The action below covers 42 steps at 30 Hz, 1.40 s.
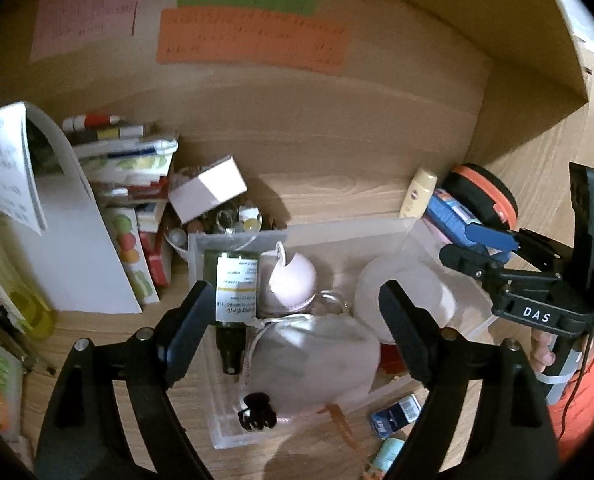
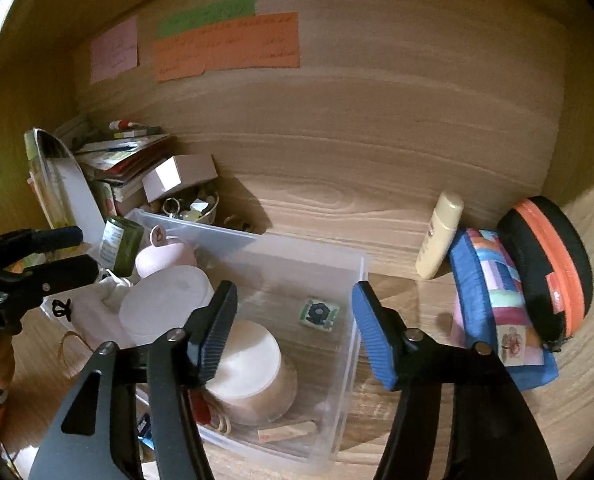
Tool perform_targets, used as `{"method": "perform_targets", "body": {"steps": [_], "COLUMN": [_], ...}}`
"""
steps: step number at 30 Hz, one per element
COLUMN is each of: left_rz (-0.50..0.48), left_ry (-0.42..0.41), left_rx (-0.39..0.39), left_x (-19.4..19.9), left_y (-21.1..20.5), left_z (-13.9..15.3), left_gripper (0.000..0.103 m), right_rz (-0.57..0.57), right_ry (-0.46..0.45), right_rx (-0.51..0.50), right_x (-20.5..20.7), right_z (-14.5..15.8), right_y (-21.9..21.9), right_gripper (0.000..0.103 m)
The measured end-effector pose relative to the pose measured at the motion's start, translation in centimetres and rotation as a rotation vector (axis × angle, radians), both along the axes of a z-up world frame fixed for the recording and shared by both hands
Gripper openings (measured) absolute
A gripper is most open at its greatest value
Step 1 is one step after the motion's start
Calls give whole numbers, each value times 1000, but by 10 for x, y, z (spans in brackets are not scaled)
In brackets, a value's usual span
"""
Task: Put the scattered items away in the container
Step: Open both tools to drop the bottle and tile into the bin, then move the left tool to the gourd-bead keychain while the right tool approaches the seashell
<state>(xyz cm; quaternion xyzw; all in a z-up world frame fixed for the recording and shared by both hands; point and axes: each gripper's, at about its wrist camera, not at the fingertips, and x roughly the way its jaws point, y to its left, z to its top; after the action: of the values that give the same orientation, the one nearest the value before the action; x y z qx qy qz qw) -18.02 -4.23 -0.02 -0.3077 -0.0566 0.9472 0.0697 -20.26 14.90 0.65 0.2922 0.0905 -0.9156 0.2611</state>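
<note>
Clutter is gathered in a clear bin (image 2: 337, 280) standing on the wooden surface (image 2: 377, 208). Inside it, as seen from the left wrist, lie a green bottle (image 1: 233, 280) on its side, a pink rounded case (image 1: 293, 280), a grey pouch (image 1: 317, 360) and a black hair claw (image 1: 257, 416) at the near corner. From the right wrist, a white jar (image 2: 165, 304), a cream bowl-shaped pot (image 2: 253, 372), a small square sticker-like tile (image 2: 319, 314) on the bin floor and a wooden clothes peg (image 2: 287, 432) are also seen in the bin.

The left gripper (image 1: 297, 320) is held above the pouch with its fingers spread wide and nothing between them. The right gripper (image 2: 293, 332) hangs over the bin's right half (its fingers are parted, one black, one blue) and nothing is gripped; the pot lies just below the black finger.

Still outside the bin are a cream tube (image 2: 439, 236) leaning against the back wall, a patchwork blue pouch (image 2: 497, 300) beside it, and a black-and-orange round case (image 2: 549, 264) at the far right. A small blue packet (image 1: 395, 414) lies on the surface near the bin's front edge. Books and a white box (image 2: 181, 174) are stacked at the left.
</note>
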Motion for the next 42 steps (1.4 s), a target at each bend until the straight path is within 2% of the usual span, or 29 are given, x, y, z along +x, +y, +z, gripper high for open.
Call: {"method": "perform_targets", "body": {"steps": [3, 6, 14, 18, 21, 28, 31, 37, 42], "left_rz": [17, 23, 28, 27, 34, 54, 43, 16, 24], "left_ry": [22, 37, 64, 66, 76, 94, 69, -34, -116], "left_rx": [-22, -38, -99, -135, -134, -150, -169, -180, -127], "left_x": [10, 23, 58, 74, 86, 116, 126, 134, 141], "left_y": [3, 5, 19, 25, 27, 27, 29, 30, 20], "left_z": [10, 18, 24, 23, 24, 24, 14, -20, -44], "left_gripper": [96, 99, 99, 99, 99, 99, 99, 99, 99], "right_rz": [27, 44, 75, 103, 128, 214, 217, 247, 330], "right_ry": [19, 44, 64, 69, 73, -26, -51, -101, -149], "right_rx": [9, 32, 35, 43, 55, -15, -5, 31, 55], "right_x": [13, 30, 71, 92, 109, 142, 151, 169, 187], "right_z": [8, 13, 16, 12, 7, -10, -20, -45, -65], "right_y": [2, 2, 10, 14, 16, 33, 36, 37, 31], "right_gripper": [63, 66, 82, 82, 82, 82, 82, 81, 81]}}
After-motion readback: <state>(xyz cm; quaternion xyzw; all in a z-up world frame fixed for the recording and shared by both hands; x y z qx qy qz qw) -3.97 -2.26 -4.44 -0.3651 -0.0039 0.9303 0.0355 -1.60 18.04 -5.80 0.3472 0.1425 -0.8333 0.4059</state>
